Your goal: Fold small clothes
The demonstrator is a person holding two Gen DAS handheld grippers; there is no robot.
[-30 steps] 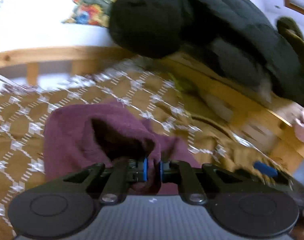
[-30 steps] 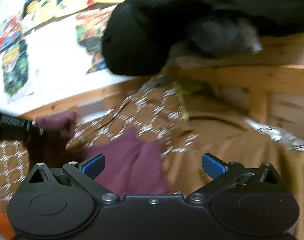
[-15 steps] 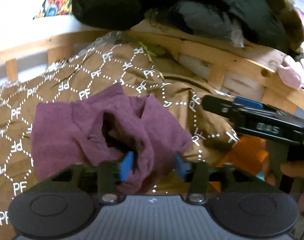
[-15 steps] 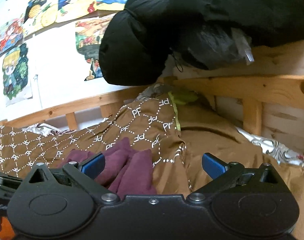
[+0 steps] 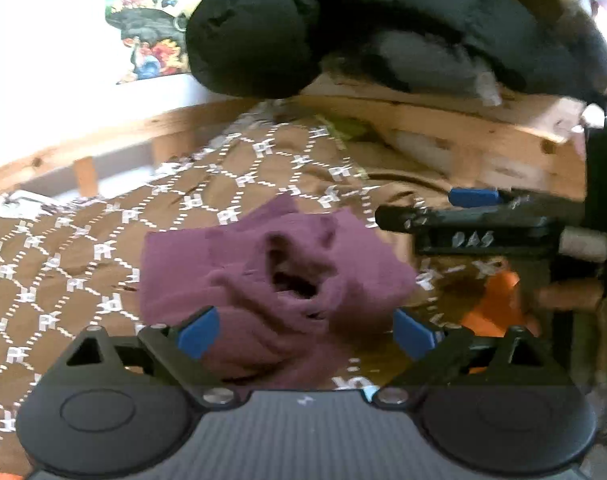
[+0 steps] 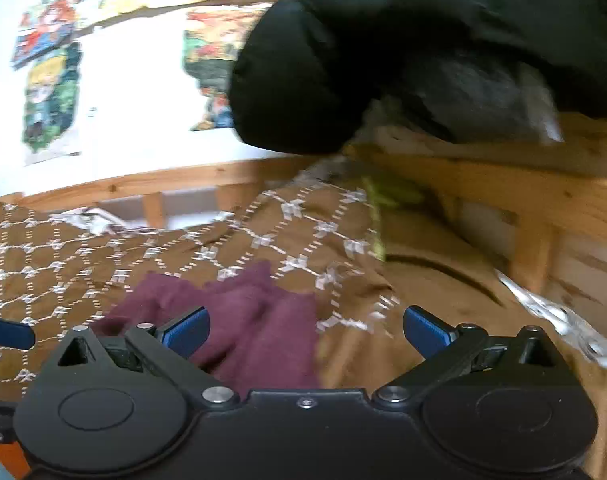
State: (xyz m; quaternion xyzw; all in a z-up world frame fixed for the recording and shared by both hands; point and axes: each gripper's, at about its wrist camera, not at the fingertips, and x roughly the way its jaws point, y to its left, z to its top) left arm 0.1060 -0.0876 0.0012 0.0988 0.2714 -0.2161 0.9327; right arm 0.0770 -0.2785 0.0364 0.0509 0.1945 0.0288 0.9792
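The bed, under a brown patterned cover, carries everything here. A black coat is heaped on the wooden rail at the bed's far side, with posters on the wall behind it. No container shows in either view.

The garment, a small maroon piece, lies in a loose mound on the cover, well short of the rail, with an open hollow in its middle and rumpled edges.

The left tongs were pinching a bunch of the garment a second ago; half a second ago they were parting, and now they are spread wide, blue pads either side of the garment's near edge, gripping nothing. So the cloth has been let go and dropped back onto the bed. It looks like a fold was laid or a grip given up; by its lumpy shape the folding is not finished, and a fresh hold on an edge seems needed.

The right tongs are spread too, empty, beside the garment's right edge.
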